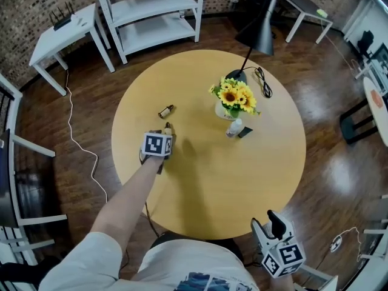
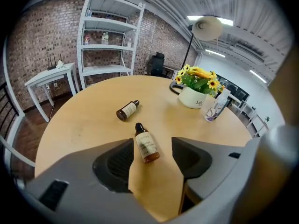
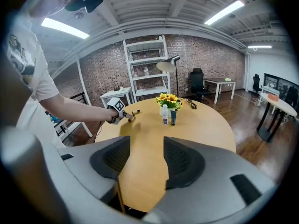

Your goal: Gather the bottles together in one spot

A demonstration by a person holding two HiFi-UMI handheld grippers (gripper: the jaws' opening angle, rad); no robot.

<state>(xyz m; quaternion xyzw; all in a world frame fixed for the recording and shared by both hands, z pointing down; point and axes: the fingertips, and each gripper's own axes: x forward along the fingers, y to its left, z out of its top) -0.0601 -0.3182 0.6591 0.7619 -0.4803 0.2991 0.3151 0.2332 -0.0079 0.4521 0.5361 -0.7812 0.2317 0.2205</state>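
Nearest the person and well apart from the white ceramic flower pot [image 1: 223,111], the right gripper [image 3: 145,157] hangs past the edge of the round pale wooden table [image 1: 206,180]. Its jaws are apart with nothing between them.

Farther in, well to the left of the pot, the left gripper [image 2: 150,155] tilts down at the tabletop with its jaws spread wide. They straddle a small amber bottle [image 2: 146,146] with a black cap and cream label. It lies on its side, cap pointing away, and neither pad presses on it.

It looks light, rigid and smooth, probably glass. Being round, it may roll or squirt out, so the best hold is across the labelled body, not the narrow cap.

Beyond it, also left of the pot, a second amber bottle [image 2: 127,110] lies on its side. I cannot tell what either bottle holds.

The pot holds yellow sunflowers. Just beside it, on the near side, stand a clear plastic bottle [image 2: 216,107] with purple print and a dark tube [image 1: 245,132].
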